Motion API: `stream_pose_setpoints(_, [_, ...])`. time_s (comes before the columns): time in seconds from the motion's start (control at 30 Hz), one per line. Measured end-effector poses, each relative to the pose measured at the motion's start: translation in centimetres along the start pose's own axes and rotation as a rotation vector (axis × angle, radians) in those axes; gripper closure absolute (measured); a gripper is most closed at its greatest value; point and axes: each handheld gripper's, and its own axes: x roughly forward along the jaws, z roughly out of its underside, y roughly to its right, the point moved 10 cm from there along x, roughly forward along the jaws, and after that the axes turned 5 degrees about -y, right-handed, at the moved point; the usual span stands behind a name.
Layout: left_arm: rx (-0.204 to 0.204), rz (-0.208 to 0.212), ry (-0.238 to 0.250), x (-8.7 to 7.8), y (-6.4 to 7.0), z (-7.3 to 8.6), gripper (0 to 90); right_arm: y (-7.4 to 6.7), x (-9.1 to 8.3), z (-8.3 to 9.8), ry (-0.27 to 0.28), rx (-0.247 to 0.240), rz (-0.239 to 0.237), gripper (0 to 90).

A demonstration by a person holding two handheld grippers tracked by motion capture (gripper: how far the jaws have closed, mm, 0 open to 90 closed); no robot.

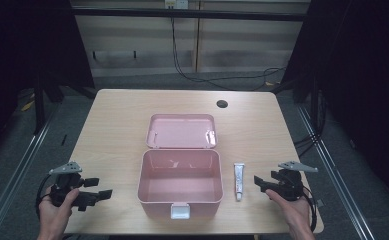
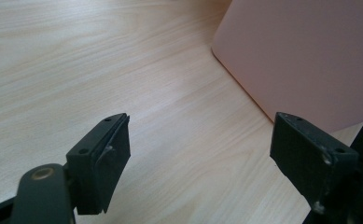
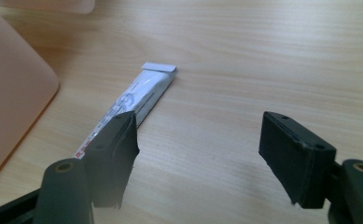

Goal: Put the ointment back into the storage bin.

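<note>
Tabletop (image 1: 117, 120): overhead reveals box (image 1: 180, 182) open beside tube (image 1: 239, 179).

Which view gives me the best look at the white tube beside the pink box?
The right gripper view: the tube lies close ahead, crimped end and print visible, its near end hidden behind one jaw. The high view shows the whole tube, small, right of the pink box. The left gripper view faces the box wall.

In the right gripper view, the near end of the white tube (image 3: 142, 95) is hidden behind a black jaw, and its printing is too blurred to read. The pink box (image 2: 305, 56) is cut off by the picture's edge in both gripper views, so only a stretch of wall shows.
</note>
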Motion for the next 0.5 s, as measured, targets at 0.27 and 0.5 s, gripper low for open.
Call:
stream_pose_setpoints(0.27, [-0.002,-0.003,-0.008,0.1,-0.1,0.0,20.0,-0.1,-1.3,-0.8,0.018,0.008,-0.008,31.2])
stream_pose_setpoints(0.5, [-0.005,-0.001,-0.005,0.0,-0.1,0.1,20.0,-1.1,-1.5,-0.8,-0.062,0.002,-0.073,33.2])
